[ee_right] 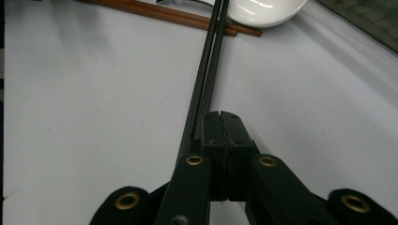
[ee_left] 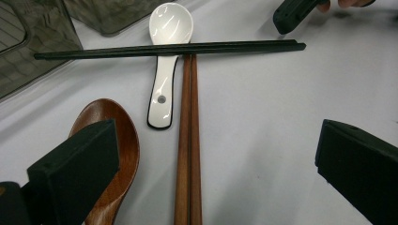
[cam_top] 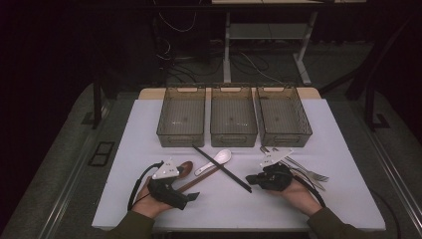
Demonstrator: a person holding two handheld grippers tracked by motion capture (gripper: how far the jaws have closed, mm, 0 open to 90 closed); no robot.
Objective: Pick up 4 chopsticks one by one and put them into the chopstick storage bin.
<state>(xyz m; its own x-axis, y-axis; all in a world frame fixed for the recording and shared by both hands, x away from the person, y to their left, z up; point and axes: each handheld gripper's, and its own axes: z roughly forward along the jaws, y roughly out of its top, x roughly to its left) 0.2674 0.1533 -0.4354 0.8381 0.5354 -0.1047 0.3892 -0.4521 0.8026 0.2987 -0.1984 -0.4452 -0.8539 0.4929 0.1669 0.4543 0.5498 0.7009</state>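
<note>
The right gripper (ee_right: 220,117) is showing its jaws pressed flat together, clenched at the near end of the black chopsticks (ee_right: 206,70); the pair is running beside and under the closed tips, and whether it is pinched between them cannot be told. The left gripper (ee_left: 211,159) is standing released, its jaws spread wide over the worktop (ee_left: 281,117), with the brown chopsticks (ee_left: 188,140) lying between them and the wooden spoon (ee_left: 119,140) lying partly under the jaw seen at the left of that view. In the left gripper view, the black chopsticks are lying across the far tips of the brown pair and across the handle of the white ceramic spoon (ee_left: 169,23), which is resting just beside the brown pair. In the high view, the black chopsticks are stretching diagonally from near the middle bin (cam_top: 233,117) down to the right gripper. Metal forks (cam_top: 303,169) are lying just beyond the right hand (cam_top: 298,194). Three clear bins are sitting side by side along the far edge of the worktop, with the left bin (cam_top: 182,117) and the right bin (cam_top: 283,117) flanking the middle one.
</note>
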